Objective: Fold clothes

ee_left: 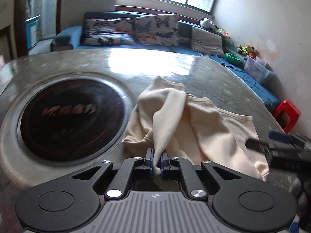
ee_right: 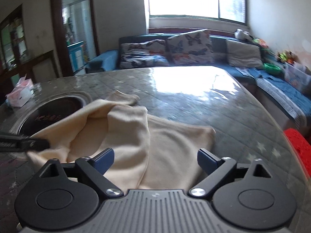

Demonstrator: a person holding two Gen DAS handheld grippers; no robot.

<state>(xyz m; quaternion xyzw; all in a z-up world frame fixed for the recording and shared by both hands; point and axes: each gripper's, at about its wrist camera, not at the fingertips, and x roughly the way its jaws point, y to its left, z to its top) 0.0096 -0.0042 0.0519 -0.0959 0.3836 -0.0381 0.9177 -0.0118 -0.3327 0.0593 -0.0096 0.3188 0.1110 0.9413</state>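
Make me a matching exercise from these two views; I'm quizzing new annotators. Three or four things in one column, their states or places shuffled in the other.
Things:
1. left gripper
2. right gripper
3. cream garment
4. red stool

States or places:
A. crumpled on the table
B. open, above cloth
C. beside the table, near the wall
D. shut on a pinch of cloth

Pairs: 1-D, 2-B, 3-A, 4-C

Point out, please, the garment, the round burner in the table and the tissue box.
Garment (ee_right: 171, 147): right wrist view, on its flat lower panel.
Burner (ee_left: 72, 116): left wrist view, on the dark centre of the disc.
Tissue box (ee_right: 19, 93): right wrist view, on its pink and white side.
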